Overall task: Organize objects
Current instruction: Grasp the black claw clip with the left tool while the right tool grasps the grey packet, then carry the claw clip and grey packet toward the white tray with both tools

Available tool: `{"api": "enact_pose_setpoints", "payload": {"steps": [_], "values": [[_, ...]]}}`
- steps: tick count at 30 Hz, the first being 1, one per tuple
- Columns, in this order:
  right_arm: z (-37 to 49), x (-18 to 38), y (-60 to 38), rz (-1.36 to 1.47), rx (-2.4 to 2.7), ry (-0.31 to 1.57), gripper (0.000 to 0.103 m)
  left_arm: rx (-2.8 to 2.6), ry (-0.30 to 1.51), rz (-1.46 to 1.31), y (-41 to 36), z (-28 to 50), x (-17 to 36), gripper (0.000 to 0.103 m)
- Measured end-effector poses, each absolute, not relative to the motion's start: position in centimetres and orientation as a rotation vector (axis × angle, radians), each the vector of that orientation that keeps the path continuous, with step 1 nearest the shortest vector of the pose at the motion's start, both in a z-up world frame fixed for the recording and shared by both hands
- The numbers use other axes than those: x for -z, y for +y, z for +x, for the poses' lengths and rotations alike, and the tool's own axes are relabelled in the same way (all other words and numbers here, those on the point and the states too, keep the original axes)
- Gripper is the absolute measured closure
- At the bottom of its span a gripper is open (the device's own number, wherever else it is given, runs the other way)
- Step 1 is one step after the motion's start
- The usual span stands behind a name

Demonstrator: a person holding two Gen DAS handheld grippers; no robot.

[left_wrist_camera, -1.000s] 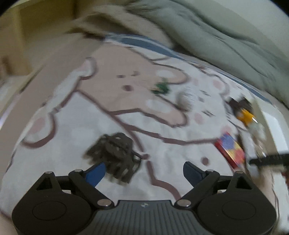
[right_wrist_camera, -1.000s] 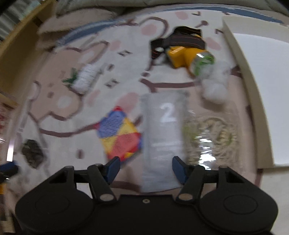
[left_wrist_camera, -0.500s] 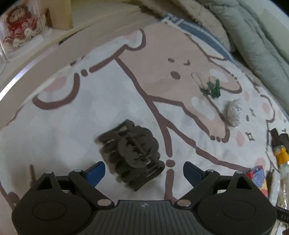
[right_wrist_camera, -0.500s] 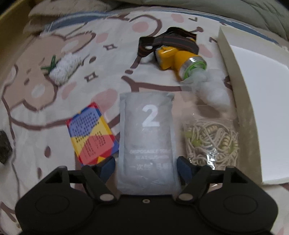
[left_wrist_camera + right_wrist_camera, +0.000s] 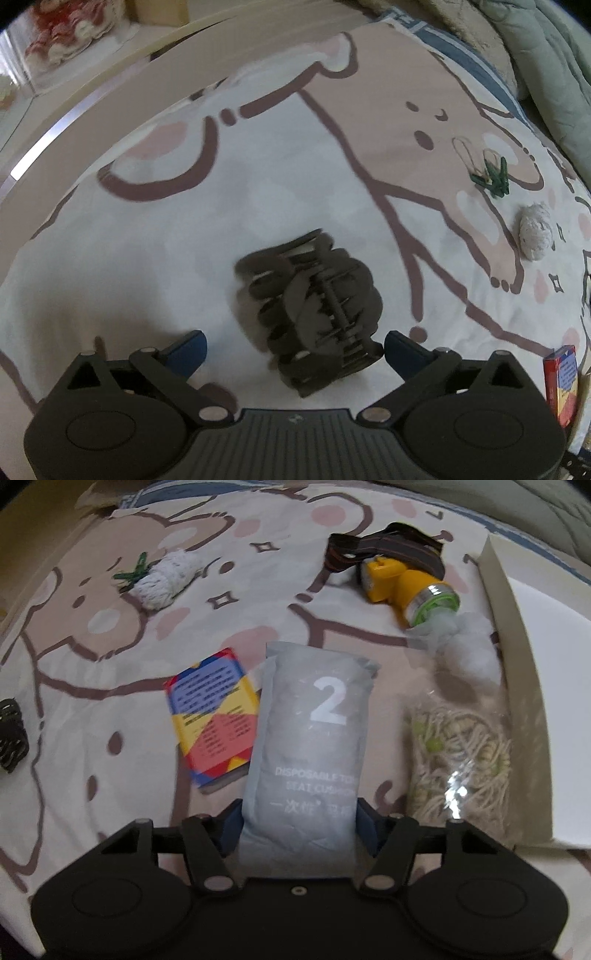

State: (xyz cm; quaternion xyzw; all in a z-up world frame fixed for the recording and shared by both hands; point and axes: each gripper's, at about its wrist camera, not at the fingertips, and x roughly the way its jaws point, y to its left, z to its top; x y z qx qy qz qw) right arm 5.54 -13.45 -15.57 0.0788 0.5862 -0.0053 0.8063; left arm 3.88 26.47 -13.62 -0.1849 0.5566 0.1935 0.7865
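Observation:
A dark brown hair claw clip (image 5: pixel 310 314) lies on the cartoon-print bedsheet (image 5: pixel 184 229). My left gripper (image 5: pixel 293 352) is open, its blue fingertips either side of the clip's near end. In the right wrist view a grey packet marked "2" (image 5: pixel 314 746) lies between the fingers of my right gripper (image 5: pixel 295 830), whose fingertips sit at the packet's two edges. The clip also shows at the left edge of that view (image 5: pixel 11 734).
A colourful card box (image 5: pixel 214 716), a clear bag of cream cord (image 5: pixel 461 760), a yellow headlamp with strap (image 5: pixel 399 576), white stuffing (image 5: pixel 469 642), a white yarn roll (image 5: pixel 166 576) and green pegs (image 5: pixel 493 177) lie on the sheet. A white box (image 5: pixel 517 635) stands at the right.
My left gripper has moved in over the hair clip, which now sits between the fingertips. My right gripper has advanced onto the grey packet and its fingers have narrowed to the packet's edges.

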Motion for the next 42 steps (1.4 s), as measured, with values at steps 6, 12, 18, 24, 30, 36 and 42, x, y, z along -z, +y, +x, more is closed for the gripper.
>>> {"api": "enact_pose_setpoints", "payload": {"steps": [6, 12, 18, 24, 30, 36, 42], "values": [[3.9, 15.0, -11.1, 0.152, -0.054, 1.313, 0.035, -0.470, 1.191, -0.484, 27.0, 3.4, 13.6, 0.004], [4.7, 15.0, -11.9, 0.237, -0.025, 1.298, 0.029, -0.501, 1.161, -0.525, 27.0, 4.0, 13.4, 0.016], [5.8, 16.1, -13.6, 0.265, 0.018, 1.288, 0.027, -0.458, 1.142, -0.497, 26.1, 4.4, 13.0, 0.040], [5.8, 16.0, -13.0, 0.215, 0.015, 1.266, 0.042, -0.417, 1.121, -0.487, 25.6, 4.4, 12.2, 0.041], [5.2, 14.4, -13.5, 0.213, 0.031, 1.181, 0.047, -0.353, 1.047, -0.448, 24.4, 4.4, 10.2, 0.041], [4.6, 11.8, -14.3, 0.211, 0.067, 1.064, 0.047, -0.282, 0.981, -0.376, 22.1, 4.0, 7.9, 0.041], [3.7, 9.4, -15.4, 0.228, 0.095, 0.974, 0.047, -0.203, 0.911, -0.316, 19.5, 3.6, 6.0, 0.040]]}}
